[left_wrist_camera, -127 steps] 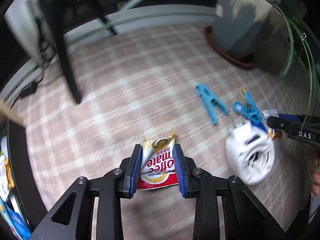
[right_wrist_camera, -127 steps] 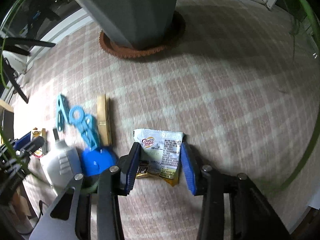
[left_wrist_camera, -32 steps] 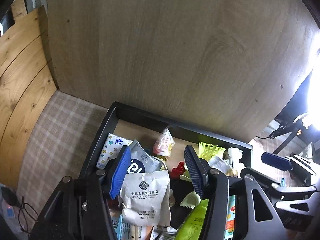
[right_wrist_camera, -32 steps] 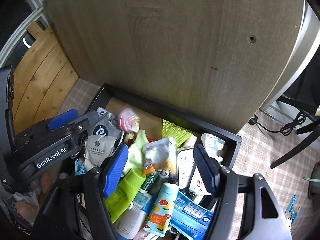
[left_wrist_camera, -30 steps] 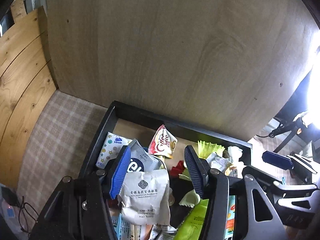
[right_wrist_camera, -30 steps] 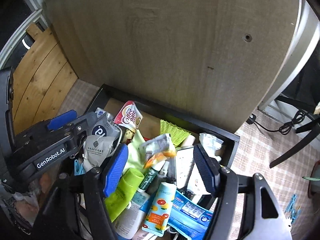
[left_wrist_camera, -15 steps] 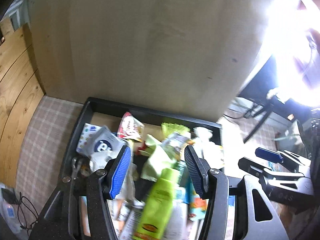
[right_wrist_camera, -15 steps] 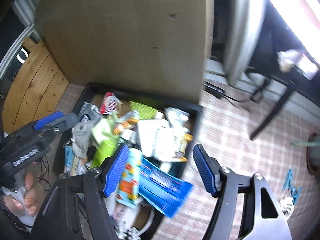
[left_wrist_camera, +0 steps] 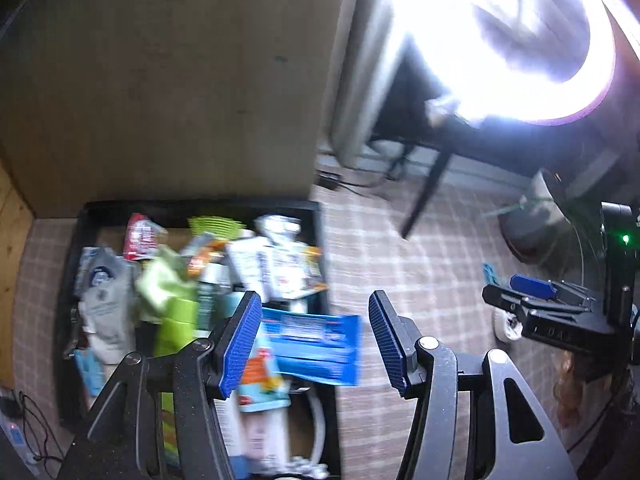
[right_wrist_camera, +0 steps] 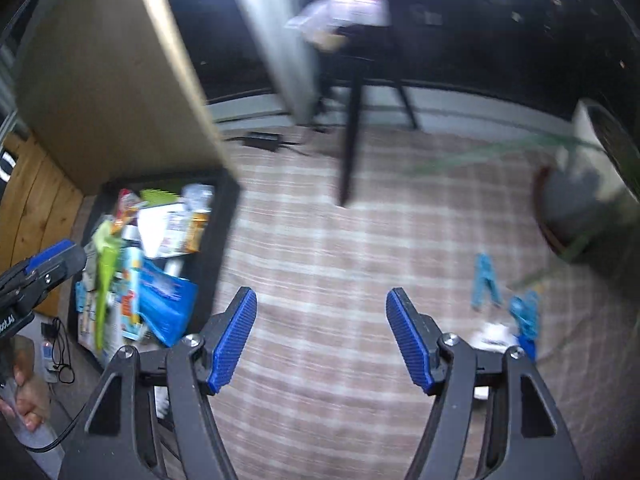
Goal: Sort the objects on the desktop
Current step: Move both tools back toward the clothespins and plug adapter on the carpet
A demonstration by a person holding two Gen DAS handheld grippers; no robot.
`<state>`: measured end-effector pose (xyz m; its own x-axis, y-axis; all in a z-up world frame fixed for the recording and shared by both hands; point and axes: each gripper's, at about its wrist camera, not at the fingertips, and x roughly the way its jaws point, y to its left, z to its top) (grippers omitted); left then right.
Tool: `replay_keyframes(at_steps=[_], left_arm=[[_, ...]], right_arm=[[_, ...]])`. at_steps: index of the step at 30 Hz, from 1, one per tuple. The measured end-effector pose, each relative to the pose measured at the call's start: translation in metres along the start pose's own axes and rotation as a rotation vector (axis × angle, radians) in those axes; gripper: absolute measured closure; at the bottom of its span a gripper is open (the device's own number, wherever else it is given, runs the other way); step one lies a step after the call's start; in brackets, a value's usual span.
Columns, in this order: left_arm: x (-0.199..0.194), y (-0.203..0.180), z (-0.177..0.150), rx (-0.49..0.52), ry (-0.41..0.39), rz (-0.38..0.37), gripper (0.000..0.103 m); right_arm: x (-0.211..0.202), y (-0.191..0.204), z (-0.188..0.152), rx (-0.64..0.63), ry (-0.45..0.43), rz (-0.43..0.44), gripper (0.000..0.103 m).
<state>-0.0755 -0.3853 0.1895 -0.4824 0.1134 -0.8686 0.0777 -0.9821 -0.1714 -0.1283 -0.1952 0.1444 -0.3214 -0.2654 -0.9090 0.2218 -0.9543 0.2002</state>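
A black box (left_wrist_camera: 200, 205) crammed with packets, tubes and sachets stands on the checked carpet against a wooden panel. A red Coffee-mate sachet (left_wrist_camera: 138, 236) lies near its back wall and also shows as the red sachet (right_wrist_camera: 126, 200) in the right wrist view. My left gripper (left_wrist_camera: 316, 344) is open and empty above the box's right edge, over a blue packet (left_wrist_camera: 320, 360). My right gripper (right_wrist_camera: 322, 344) is open and empty over bare carpet to the right of the box (right_wrist_camera: 218, 248). Blue clothes pegs (right_wrist_camera: 484, 280) and a white object (right_wrist_camera: 492, 334) lie on the carpet further right.
A dark furniture leg (right_wrist_camera: 352, 148) stands on the carpet behind the free patch. A power adapter (right_wrist_camera: 260, 138) with cables lies near the wall. A plant pot (right_wrist_camera: 568, 208) stands at the far right. The wooden panel (right_wrist_camera: 100, 80) rises behind the box. A hand (right_wrist_camera: 24, 404) shows at lower left.
Both sachets, held four seconds ago, have been dropped into the box. Over the last second both grippers swung right, off the box's middle toward the carpet; jaws stayed open.
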Motion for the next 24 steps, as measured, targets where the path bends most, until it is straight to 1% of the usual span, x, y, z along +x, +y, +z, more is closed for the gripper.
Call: replay_keyframes(at_steps=[3, 8, 13, 19, 20, 22, 24], left_arm=[[0.012, -0.029, 0.000, 0.028, 0.023, -0.029, 0.051], [0.029, -0.070, 0.000, 0.063, 0.056, -0.070, 0.051], [0.043, -0.107, 0.001, 0.099, 0.093, -0.111, 0.051], [0.060, -0.145, 0.000, 0.138, 0.132, -0.135, 0.051], [0.064, -0.153, 0.000, 0.152, 0.138, -0.130, 0.051], [0.073, -0.169, 0.000, 0.176, 0.151, -0.129, 0.051], [0.082, -0.182, 0.001, 0.193, 0.166, -0.132, 0.052]], right_arm=[[-0.007, -0.031, -0.006, 0.037, -0.003, -0.019, 0.037], [-0.014, -0.064, -0.010, 0.077, -0.012, -0.038, 0.037], [-0.019, -0.090, -0.015, 0.106, -0.015, -0.048, 0.037], [-0.024, -0.118, -0.020, 0.127, -0.012, -0.054, 0.038], [-0.023, -0.123, -0.021, 0.131, -0.007, -0.055, 0.039], [-0.019, -0.136, -0.022, 0.140, 0.014, -0.048, 0.051], [-0.014, -0.146, -0.023, 0.150, 0.036, -0.044, 0.057]])
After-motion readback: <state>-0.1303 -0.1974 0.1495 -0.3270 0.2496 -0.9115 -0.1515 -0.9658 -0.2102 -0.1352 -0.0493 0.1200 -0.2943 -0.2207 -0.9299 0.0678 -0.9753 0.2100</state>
